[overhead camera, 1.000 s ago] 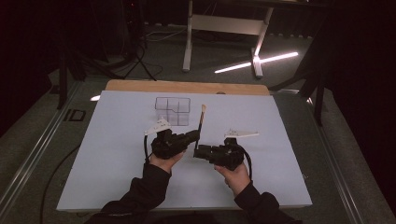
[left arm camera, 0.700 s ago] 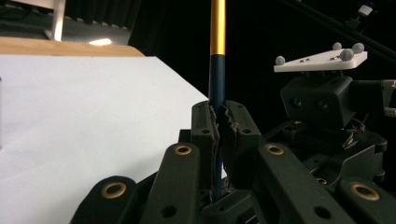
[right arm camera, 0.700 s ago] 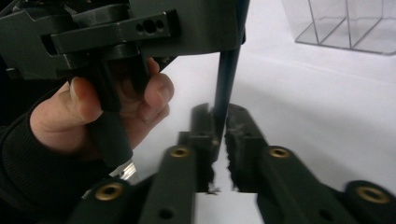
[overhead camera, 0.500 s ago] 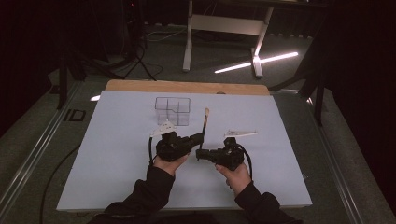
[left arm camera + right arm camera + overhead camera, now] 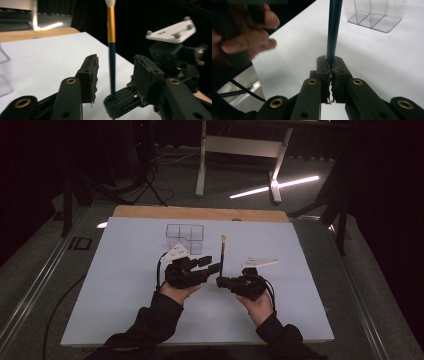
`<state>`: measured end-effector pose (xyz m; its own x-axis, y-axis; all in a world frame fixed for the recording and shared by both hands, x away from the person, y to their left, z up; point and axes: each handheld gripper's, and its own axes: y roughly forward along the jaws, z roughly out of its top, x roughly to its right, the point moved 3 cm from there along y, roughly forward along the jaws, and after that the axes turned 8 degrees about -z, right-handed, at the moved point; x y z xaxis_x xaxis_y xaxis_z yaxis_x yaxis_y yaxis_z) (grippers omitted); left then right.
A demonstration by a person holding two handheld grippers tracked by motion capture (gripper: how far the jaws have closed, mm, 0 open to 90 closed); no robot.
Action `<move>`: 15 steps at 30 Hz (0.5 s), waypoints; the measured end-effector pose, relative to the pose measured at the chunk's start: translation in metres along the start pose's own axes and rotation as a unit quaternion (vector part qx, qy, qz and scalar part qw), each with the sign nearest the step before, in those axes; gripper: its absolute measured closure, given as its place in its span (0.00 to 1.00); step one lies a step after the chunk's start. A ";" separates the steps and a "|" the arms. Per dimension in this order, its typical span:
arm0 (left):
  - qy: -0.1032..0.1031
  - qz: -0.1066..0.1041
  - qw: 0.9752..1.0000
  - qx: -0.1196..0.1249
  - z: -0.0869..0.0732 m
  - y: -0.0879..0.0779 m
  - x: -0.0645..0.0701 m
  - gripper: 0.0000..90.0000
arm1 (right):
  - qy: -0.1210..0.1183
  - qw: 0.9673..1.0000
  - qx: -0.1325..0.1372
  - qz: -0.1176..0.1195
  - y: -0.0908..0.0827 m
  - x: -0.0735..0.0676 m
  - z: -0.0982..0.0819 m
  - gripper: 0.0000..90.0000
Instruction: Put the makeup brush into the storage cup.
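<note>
High view: a thin brush (image 5: 222, 254) stands upright over the white counter (image 5: 115, 285), just in front of a clear divided box (image 5: 186, 234); its dark handle is pinched at the bottom end by the right gripper (image 5: 221, 281), its pale tip points up. The left gripper (image 5: 214, 266) lies level beside it, its fingers either side of the handle; both forearms come in low, hands cupped under the gripper bodies, close together.

Left gripper view: left fingers (image 5: 89, 76) stand partly apart and have just been opening; the brush (image 5: 111, 50) passes between them untouched on both sides; gold band and pale tip above, dark shaft below, foot sunk in the right gripper (image 5: 122, 101).

Right gripper view: right fingers (image 5: 323, 67) are pressed together on the brush handle (image 5: 334, 27), tips nearly meeting; the box (image 5: 375, 13) lies beyond.

Judgement: brush is light, stiff, smooth and round, so likely to swivel in a one-point pinch; best taken on the dark shaft, never on the soft tip; the low grip leaves it top-heavy.
</note>
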<state>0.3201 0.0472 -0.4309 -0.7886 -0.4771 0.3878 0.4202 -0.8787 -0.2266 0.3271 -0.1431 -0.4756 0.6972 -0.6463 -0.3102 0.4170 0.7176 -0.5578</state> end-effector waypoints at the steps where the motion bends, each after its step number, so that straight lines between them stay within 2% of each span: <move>1: 0.001 0.001 1.000 -0.002 0.002 -0.001 0.000 0.59 | -0.003 1.000 0.001 -0.006 -0.001 0.001 0.000 0.95; 3: 0.002 0.003 1.000 -0.003 0.004 -0.001 0.000 0.56 | -0.006 1.000 0.000 -0.011 -0.001 0.001 0.000 0.95; 4: 0.010 0.001 1.000 -0.002 0.007 -0.003 0.000 0.56 | -0.007 1.000 0.000 -0.013 -0.001 0.001 0.000 0.95; 5: 0.017 -0.005 1.000 0.003 0.007 -0.004 0.000 0.47 | -0.013 1.000 -0.005 -0.023 -0.001 0.002 0.000 0.95; 6: 0.028 -0.005 1.000 0.002 0.009 -0.004 0.001 0.44 | -0.017 0.999 -0.007 -0.027 -0.001 0.002 0.000 0.95; 7: 0.028 -0.005 1.000 0.002 0.009 -0.004 0.001 0.39 | -0.017 0.999 -0.007 -0.027 -0.001 0.002 0.000 0.95; 8: 0.031 -0.013 0.999 -0.001 0.009 -0.003 0.002 0.39 | -0.023 0.999 -0.009 -0.030 -0.001 0.002 -0.001 0.95; 10: 0.037 -0.009 0.999 -0.017 0.009 0.000 0.003 0.35 | -0.028 0.999 -0.012 -0.033 0.000 0.002 -0.002 0.95; 11: 0.036 -0.008 0.999 -0.018 0.009 0.001 0.002 0.34 | -0.038 0.998 -0.014 -0.040 0.001 0.001 -0.003 0.95; 15: 0.012 0.002 1.000 -0.017 0.008 0.005 -0.003 0.34 | -0.049 0.997 -0.018 -0.048 0.003 -0.001 -0.004 0.95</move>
<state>0.3280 0.0439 -0.4261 -0.7979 -0.4790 0.3659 0.4072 -0.8759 -0.2587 0.3254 -0.1417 -0.4799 0.7097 -0.6814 -0.1789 0.4636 0.6430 -0.6096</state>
